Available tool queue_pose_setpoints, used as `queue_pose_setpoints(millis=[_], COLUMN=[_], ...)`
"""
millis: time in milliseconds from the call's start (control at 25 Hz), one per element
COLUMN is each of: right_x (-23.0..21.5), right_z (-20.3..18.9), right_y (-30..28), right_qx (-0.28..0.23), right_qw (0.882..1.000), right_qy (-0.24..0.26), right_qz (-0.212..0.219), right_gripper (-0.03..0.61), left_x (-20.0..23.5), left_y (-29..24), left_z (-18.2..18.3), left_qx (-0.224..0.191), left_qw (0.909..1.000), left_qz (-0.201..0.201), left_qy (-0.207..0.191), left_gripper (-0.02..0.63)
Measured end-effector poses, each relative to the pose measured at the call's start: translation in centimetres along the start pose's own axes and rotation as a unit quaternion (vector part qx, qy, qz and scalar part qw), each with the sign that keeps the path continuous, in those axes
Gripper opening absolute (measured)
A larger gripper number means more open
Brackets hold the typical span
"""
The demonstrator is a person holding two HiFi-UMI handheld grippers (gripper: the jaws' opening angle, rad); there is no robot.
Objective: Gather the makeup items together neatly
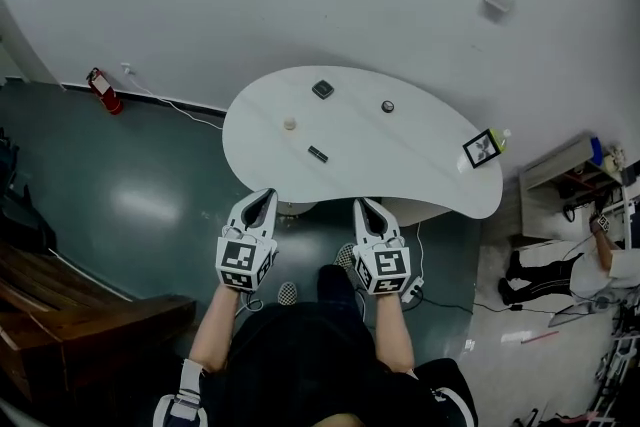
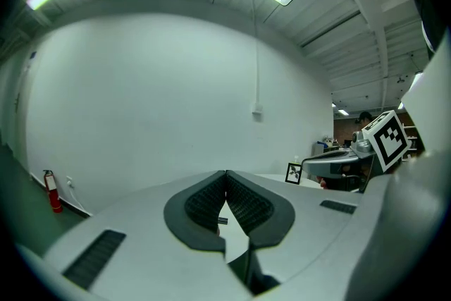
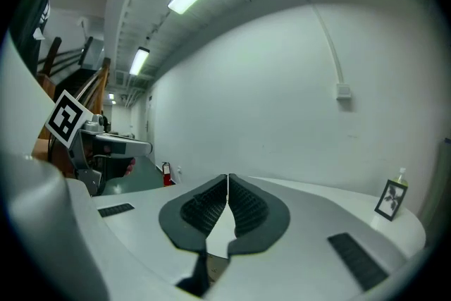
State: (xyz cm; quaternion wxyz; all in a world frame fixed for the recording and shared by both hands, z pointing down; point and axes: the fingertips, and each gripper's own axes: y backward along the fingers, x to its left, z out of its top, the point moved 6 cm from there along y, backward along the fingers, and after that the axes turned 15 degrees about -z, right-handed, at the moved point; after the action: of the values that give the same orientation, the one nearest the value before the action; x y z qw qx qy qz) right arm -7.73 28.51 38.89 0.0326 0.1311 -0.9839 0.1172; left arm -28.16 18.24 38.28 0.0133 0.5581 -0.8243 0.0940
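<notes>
Several small makeup items lie spread on the white curved table (image 1: pixel 420 180): a dark square compact (image 1: pixel 322 89), a round dark pot (image 1: pixel 387 106), a small cream item (image 1: pixel 290 124) and a dark stick (image 1: pixel 318 154). My left gripper (image 1: pixel 264 195) and right gripper (image 1: pixel 363 205) hover side by side at the table's near edge, short of all the items. Both point toward the table. The left gripper (image 2: pixel 225 175) has its pads together with nothing between them, and the stick (image 2: pixel 223 220) shows through the gap below. The right gripper (image 3: pixel 227 177) is likewise shut and empty.
A small framed picture (image 1: pixel 482 149) stands at the table's right end with a bottle (image 1: pixel 503 137) behind it. A red fire extinguisher (image 1: pixel 103 90) sits on the floor by the wall at left. Brown steps (image 1: pixel 70 305) lie at lower left, shelving (image 1: pixel 565 175) at right.
</notes>
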Motion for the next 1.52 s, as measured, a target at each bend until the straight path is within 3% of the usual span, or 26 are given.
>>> queue_pose_setpoints(millis=[600,1040,1520], right_x=[-3.9,-4.3,-2.7], right_z=[-1.0,-7.6,-12.9], right_y=[-16.8,-24.3,-30.4], right_qx=[0.043,0.125,0.167], right_qw=[0.995,0.980,0.965], right_qy=[0.019,0.032,0.064], right_qz=[0.090,0.149,0.194], right_gripper=[0.032,0.032,0.034], left_x=[7.3,9.7,11.6], left_y=[-10.4,-15.6,-17.4], left_z=[-1.0,-7.7,-12.4], left_qx=[0.021,0.078,0.106], left_qw=[0.9962,0.9877,0.9785], left_qz=[0.078,0.104,0.119], left_qy=[0.034,0.087,0.131], left_gripper=[0.017,0.017,0.017])
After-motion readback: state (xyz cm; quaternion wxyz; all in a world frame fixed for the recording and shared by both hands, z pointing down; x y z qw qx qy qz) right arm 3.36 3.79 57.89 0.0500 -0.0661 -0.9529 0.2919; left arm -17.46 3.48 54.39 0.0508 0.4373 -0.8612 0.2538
